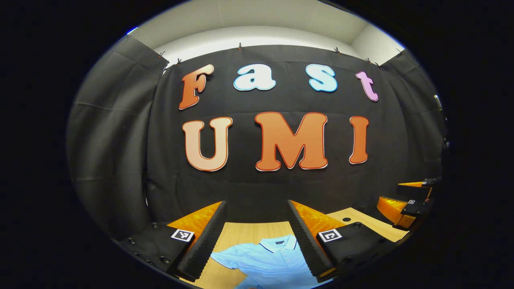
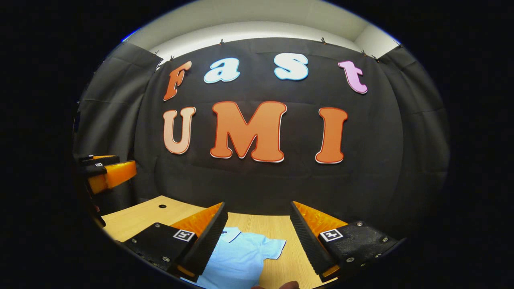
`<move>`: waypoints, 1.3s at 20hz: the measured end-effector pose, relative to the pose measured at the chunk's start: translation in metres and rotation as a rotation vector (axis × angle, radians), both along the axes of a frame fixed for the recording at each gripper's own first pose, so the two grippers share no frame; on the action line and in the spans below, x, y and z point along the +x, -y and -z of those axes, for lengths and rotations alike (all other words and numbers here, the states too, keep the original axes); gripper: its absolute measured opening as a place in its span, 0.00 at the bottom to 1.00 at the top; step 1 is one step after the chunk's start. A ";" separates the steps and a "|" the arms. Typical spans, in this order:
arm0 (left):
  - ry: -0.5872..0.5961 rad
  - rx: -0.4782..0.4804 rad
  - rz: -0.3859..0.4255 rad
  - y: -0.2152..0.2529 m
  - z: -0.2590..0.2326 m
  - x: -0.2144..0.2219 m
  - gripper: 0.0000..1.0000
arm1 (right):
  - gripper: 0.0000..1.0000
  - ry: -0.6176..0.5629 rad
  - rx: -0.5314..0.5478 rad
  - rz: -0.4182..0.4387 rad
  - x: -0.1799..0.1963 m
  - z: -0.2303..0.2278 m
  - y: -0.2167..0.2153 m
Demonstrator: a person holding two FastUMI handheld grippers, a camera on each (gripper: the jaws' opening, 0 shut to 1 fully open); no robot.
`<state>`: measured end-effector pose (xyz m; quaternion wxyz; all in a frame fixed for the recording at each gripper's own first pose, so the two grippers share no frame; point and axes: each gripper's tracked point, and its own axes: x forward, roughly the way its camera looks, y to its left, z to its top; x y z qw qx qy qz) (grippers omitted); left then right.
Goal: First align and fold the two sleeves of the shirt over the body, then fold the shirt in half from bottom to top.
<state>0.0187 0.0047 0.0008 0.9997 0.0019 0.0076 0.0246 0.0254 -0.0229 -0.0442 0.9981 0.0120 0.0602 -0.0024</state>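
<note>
Jaws released on left gripper (image 1: 257, 237) and right gripper (image 2: 257, 237) | both raised, apparently level | shirt (image 1: 271, 261) flat on table (image 1: 241, 233)

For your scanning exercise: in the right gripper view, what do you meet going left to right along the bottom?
Left gripper → table hole → own left finger → shirt → own right finger.

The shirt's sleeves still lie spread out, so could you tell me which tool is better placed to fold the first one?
Probably either. The left tool frames the collar and one sleeve of the shirt; the right tool frames the other sleeve. Both are open above the table.
</note>
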 end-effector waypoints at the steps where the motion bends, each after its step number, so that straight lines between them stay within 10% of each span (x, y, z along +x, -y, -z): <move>1: -0.013 -0.003 0.006 0.002 0.005 0.001 0.97 | 0.97 -0.032 0.005 -0.011 0.003 0.007 0.001; 26: -0.099 0.105 -0.134 0.011 0.010 0.004 1.00 | 0.94 -0.950 0.130 -0.029 0.108 0.265 0.051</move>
